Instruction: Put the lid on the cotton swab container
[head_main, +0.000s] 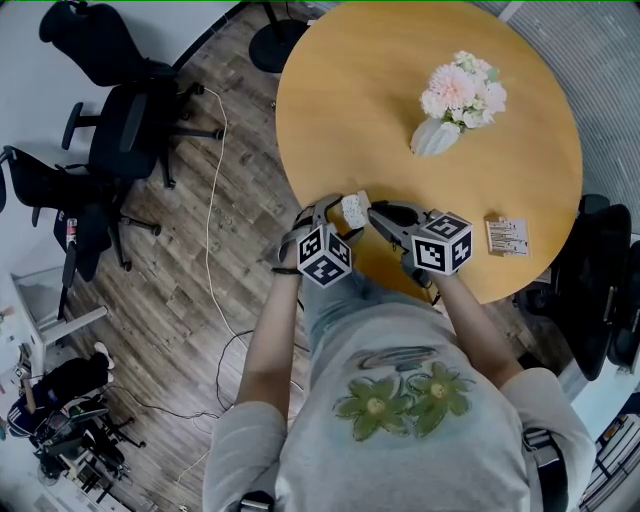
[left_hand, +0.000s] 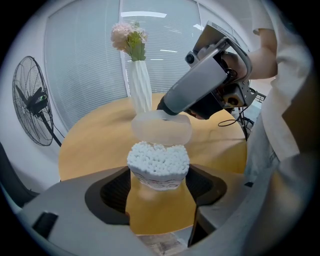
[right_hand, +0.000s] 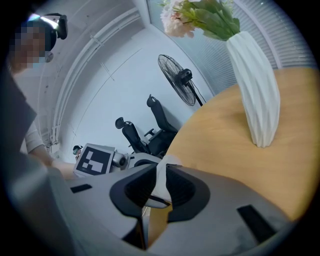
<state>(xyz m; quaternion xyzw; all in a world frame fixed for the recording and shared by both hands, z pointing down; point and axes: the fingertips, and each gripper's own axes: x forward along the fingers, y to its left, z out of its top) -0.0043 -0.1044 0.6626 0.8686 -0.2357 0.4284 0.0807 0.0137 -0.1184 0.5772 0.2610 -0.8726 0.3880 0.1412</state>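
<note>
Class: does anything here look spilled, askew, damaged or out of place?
Nothing stands out. The lid, clamped in the right gripper, hangs just above the container held by the left gripper, not yet seated. No swabs have spilled, and the vase stands upright.

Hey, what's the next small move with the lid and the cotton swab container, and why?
Probably lower the right gripper a little so the lid settles onto the cotton swab container. The left gripper clamps the container with its swabs exposed, and the lid sits just above its mouth, roughly lined up but not seated.
</note>
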